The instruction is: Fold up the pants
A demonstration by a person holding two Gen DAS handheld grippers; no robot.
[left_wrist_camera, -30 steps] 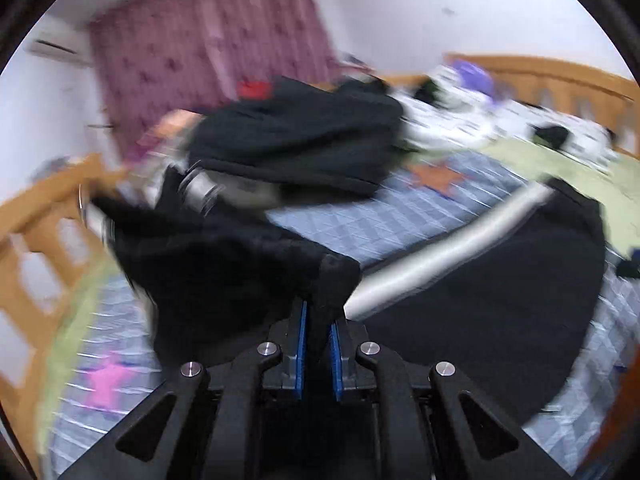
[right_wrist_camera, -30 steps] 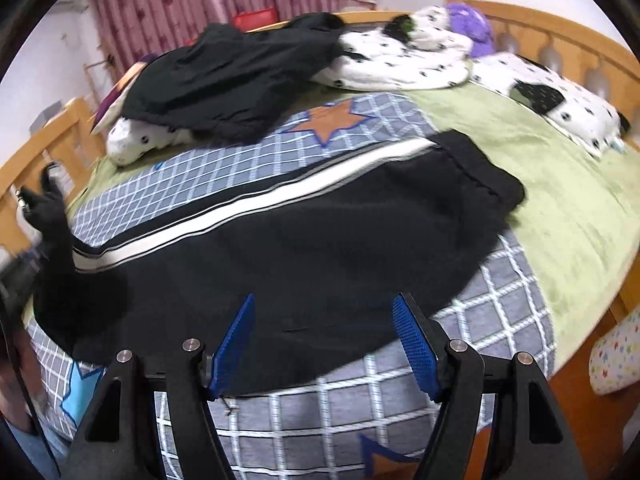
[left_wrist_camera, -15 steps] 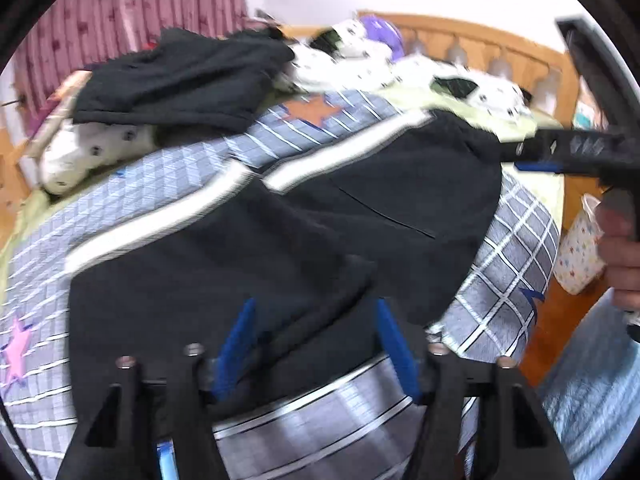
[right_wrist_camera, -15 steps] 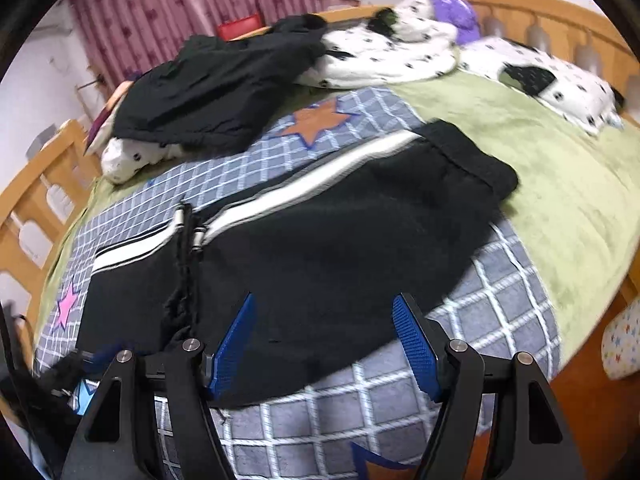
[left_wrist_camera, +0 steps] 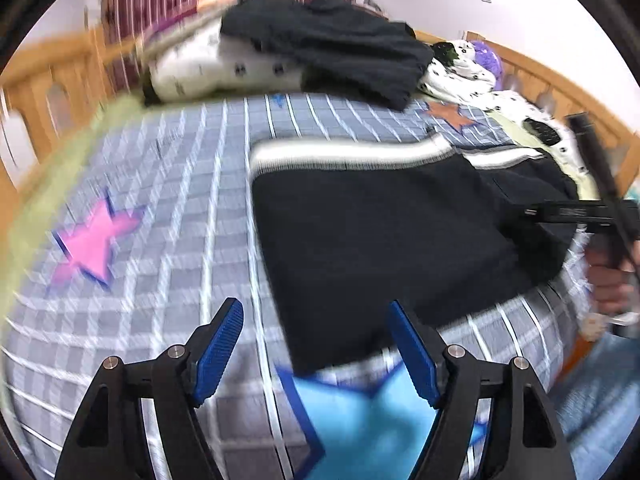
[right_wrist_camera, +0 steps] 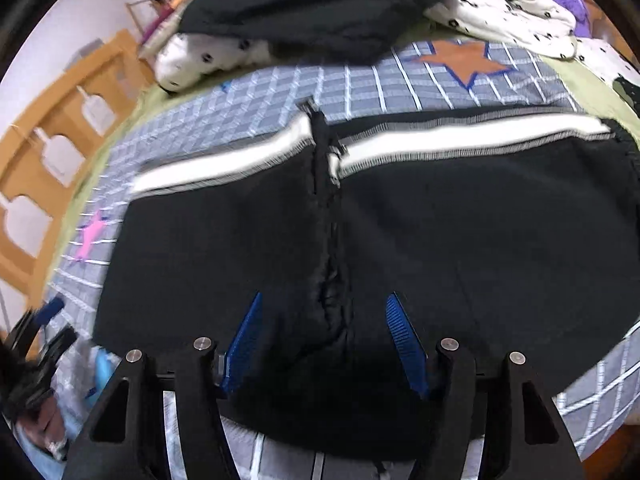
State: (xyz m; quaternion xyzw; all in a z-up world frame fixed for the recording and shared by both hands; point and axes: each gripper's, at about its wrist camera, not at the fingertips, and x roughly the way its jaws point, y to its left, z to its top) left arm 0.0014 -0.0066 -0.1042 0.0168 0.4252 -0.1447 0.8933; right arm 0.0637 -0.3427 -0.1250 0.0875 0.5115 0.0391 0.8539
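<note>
The black pants [right_wrist_camera: 440, 248] with a white side stripe [right_wrist_camera: 460, 136] lie folded over on the checked bedspread, the leg end laid on the upper part with a seam down the middle. My right gripper [right_wrist_camera: 324, 340] is open and empty just above the pants' near edge. My left gripper [left_wrist_camera: 316, 348] is open and empty, low over the bedspread at the pants' [left_wrist_camera: 380, 240] left near corner. The right gripper's black frame [left_wrist_camera: 592, 212] shows at the right of the left wrist view. The left gripper [right_wrist_camera: 44, 332] shows at the far left of the right wrist view.
A pile of dark clothes [right_wrist_camera: 312, 4] lies on a white spotted pillow [right_wrist_camera: 200, 60] at the back. More spotted bedding [right_wrist_camera: 508, 12] lies back right. A wooden bed rail [right_wrist_camera: 48, 148] runs along the left. The bedspread [left_wrist_camera: 152, 184] has star patches.
My left gripper carried the pants' leg end over onto the upper part, let go and opened, then drew back left. My right gripper stayed open and came down closer to the pants.
</note>
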